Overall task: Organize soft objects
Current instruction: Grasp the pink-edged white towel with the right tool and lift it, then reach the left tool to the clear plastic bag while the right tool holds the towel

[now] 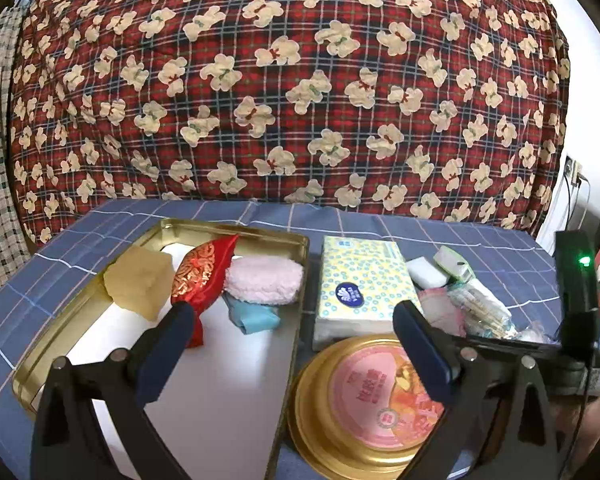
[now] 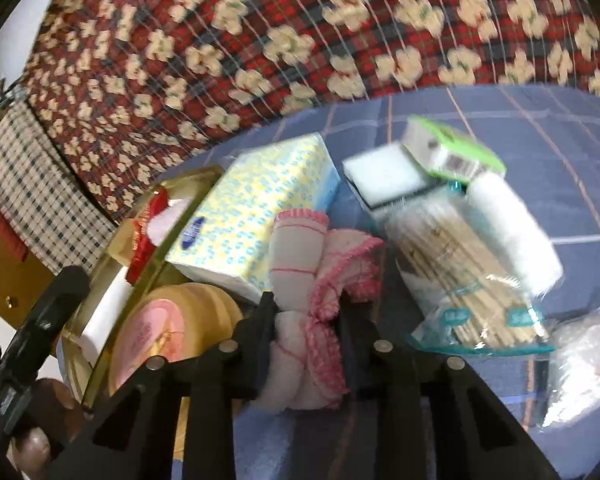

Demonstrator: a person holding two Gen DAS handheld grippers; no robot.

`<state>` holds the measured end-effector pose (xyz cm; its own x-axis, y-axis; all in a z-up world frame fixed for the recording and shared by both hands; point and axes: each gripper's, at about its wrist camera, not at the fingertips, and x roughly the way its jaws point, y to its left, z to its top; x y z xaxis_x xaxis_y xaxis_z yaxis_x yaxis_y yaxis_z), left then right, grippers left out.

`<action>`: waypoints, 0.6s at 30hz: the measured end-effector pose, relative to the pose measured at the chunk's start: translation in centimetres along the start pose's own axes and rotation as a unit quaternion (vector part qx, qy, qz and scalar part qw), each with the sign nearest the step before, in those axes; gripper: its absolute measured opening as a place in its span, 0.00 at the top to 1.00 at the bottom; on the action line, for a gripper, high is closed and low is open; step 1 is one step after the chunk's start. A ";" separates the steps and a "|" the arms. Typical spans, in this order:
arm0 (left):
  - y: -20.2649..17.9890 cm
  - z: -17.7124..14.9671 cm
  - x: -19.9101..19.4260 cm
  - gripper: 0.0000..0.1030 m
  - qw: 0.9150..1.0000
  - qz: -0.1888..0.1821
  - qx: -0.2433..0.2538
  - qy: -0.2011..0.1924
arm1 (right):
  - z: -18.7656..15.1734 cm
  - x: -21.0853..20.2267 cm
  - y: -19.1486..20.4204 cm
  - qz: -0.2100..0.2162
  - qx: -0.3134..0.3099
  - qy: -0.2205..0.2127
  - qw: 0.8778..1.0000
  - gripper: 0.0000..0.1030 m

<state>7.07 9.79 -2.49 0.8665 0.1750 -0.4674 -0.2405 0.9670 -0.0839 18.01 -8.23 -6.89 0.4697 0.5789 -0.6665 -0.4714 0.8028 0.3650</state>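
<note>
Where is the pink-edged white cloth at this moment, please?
In the right wrist view, the pink-edged white cloth sits low at centre, pinched in the right gripper, between the tissue pack and the bag of wooden sticks.

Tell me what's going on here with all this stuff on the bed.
A person is sorting soft things into a gold tin tray with two handheld grippers. The right gripper has closed on a white cloth with pink trim, beside the tissue pack and not yet in the tray. The left gripper hangs open and empty over the tray, which holds a yellow sponge, a red pouch, a pink fluffy cloth and a blue item.
</note>
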 end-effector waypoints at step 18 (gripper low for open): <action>-7.0 0.4 0.0 0.02 0.998 -0.041 0.050 0.000 | 1.4 -10.2 -3.3 -0.159 -0.051 -0.176 0.970 0.71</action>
<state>8.89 3.09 -1.57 0.8814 0.0938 -0.4629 -0.1233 0.9918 -0.0339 15.83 -16.59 -0.34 0.8206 0.3308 -0.4660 -0.3236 0.9411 0.0983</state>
